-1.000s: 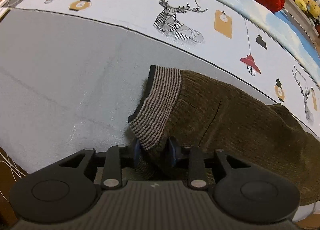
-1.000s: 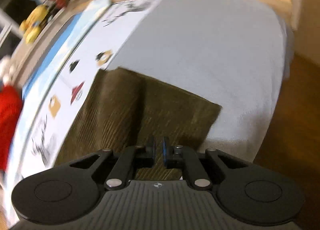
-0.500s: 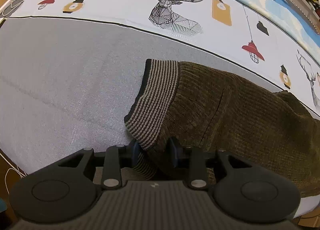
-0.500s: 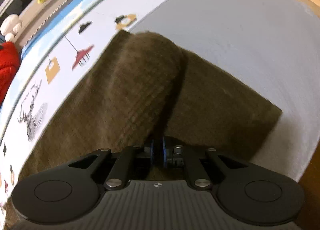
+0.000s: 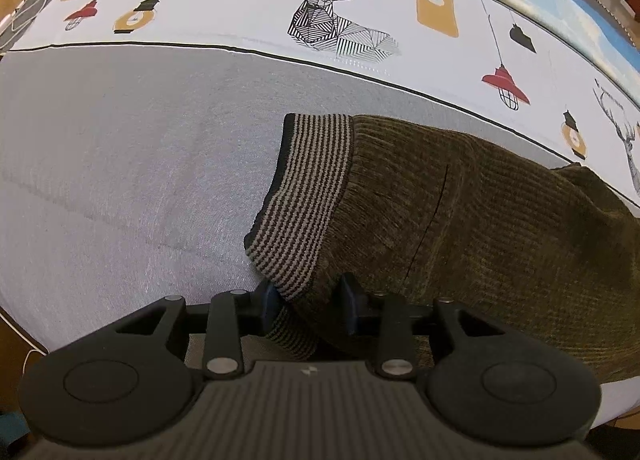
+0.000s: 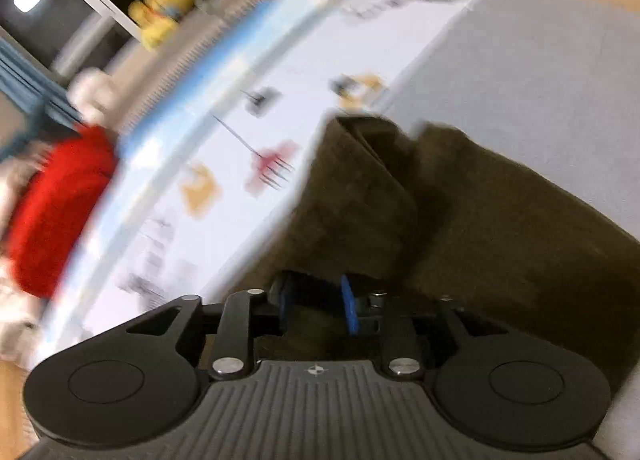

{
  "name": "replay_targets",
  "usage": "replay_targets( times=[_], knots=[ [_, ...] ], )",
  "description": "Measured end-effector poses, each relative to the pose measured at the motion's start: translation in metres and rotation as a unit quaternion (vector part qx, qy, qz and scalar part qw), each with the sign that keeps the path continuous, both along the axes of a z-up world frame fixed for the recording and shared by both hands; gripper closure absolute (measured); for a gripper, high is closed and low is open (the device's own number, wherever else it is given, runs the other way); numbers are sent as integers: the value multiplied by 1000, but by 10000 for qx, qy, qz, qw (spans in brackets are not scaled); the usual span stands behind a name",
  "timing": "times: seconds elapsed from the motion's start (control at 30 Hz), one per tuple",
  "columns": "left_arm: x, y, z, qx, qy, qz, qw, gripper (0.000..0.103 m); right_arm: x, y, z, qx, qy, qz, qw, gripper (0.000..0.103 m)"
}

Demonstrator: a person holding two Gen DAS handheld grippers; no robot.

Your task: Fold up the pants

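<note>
Your left gripper [image 5: 306, 302] pinches the olive corduroy pants [image 5: 460, 228] at the near corner of their striped waistband [image 5: 308, 196], with the garment spreading ahead and to its right across the grey bedspread [image 5: 120, 148]. Only that view shows the waistband. The blurred right view shows your right gripper [image 6: 316, 306], its fingers spread with a dark fold between them, apparently not clamped.
</note>
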State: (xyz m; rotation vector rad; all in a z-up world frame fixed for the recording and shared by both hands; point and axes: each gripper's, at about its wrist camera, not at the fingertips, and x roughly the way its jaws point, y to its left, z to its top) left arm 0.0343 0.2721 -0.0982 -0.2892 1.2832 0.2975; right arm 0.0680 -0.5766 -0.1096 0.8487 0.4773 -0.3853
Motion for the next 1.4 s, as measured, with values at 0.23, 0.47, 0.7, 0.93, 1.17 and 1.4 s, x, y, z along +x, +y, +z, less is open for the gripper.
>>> replay_targets(
  times=[0.23, 0.47, 0.7, 0.93, 1.17, 1.4],
  knots=[
    [3, -4, 0, 98, 43, -91, 9999, 64, 10, -2, -7, -36, 432, -402, 9982, 53],
    [2, -2, -1, 30, 26, -109, 9999, 64, -13, -12, 12, -143, 100, -1038, 9944, 53],
    [3, -3, -1, 61, 15, -163, 9998, 64, -66, -36, 18, -171, 488, -2080, 9768, 52],
    [2, -5, 0, 120, 1, -202, 9997, 63, -79, -37, -3, 75, 1082, -2169, 9702, 53],
    [1, -7, 1, 147, -2, -218, 9997, 63, -31, -7, -6, -177, 1324, -790, 9879, 74],
    [2, -6, -1, 144, 17, -266, 9995, 62, -13, 1, -5, -128, 736, -373, 9965, 71]
  ],
)
